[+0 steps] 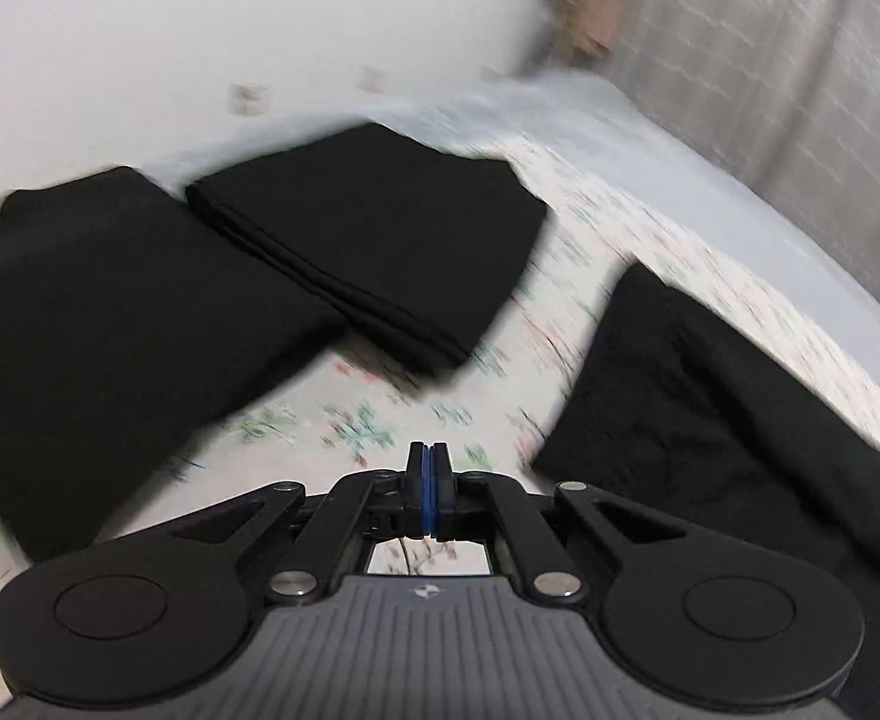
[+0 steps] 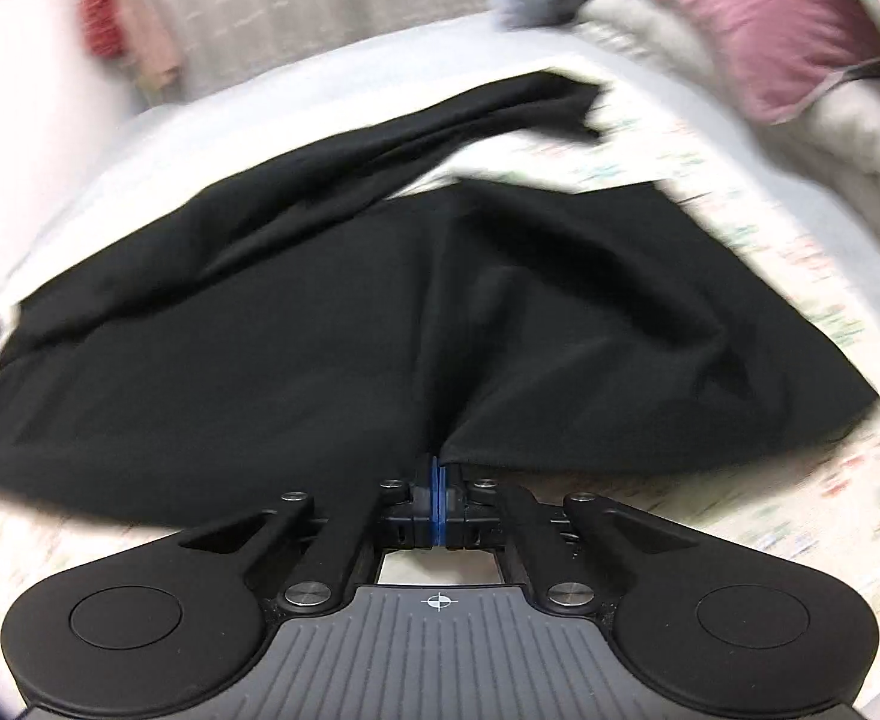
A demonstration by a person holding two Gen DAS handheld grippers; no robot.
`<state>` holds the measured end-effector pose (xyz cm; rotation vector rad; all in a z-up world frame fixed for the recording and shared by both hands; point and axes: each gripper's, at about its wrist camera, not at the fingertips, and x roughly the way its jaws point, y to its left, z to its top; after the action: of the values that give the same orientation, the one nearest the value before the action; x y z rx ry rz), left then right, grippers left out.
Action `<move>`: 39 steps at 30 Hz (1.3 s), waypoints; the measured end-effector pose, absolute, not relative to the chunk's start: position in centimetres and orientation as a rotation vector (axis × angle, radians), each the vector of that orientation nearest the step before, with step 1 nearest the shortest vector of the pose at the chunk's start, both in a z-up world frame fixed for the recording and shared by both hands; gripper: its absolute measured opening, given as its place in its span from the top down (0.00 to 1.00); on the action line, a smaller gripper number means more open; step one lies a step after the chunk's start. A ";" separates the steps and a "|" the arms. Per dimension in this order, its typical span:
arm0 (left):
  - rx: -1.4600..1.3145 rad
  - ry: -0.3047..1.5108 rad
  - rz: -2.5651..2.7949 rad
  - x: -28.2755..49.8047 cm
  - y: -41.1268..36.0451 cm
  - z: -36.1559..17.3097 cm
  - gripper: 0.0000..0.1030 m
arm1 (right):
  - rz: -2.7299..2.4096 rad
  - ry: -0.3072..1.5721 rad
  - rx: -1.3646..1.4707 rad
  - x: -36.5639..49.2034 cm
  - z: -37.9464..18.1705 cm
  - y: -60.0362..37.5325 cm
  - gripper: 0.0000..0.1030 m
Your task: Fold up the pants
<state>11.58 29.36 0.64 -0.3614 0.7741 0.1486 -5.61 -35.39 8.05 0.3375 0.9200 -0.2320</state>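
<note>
The left gripper (image 1: pixel 430 456) is a matte black two-finger tool: narrow black fingers faced with blue pads, jointed link arms pinned by round silver screws, and two broad rounded lobes, each bearing a raised disc. Behind lies a ribbed grey housing with a small crosshair mark. The right gripper (image 2: pixel 438 468) has the same build, colours and marking.

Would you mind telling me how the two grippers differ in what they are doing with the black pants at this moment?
The right gripper is shut on the edge of the loose pants; the left gripper is shut on nothing. The right one's cloth is rumpled and spread out, while the left one looks toward two folded pants, lying flat on the bed. Both point downward over the same floral bedding.
</note>
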 end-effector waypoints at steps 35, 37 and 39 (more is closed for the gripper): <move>-0.234 0.774 0.245 13.4 29.6 3.3 0.30 | -0.619 0.958 0.034 0.5 8.2 -48.8 0.71; -0.215 0.724 0.213 15.4 28.6 5.1 0.11 | -0.608 0.884 0.004 1.8 9.3 -49.0 0.30; -0.189 0.720 0.160 18.7 27.0 5.8 0.04 | -0.517 0.835 0.027 4.4 10.0 -49.5 0.26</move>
<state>18.71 27.04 5.82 -0.1893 0.7200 0.1602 4.44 -49.48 10.03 0.0274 0.8355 -0.5174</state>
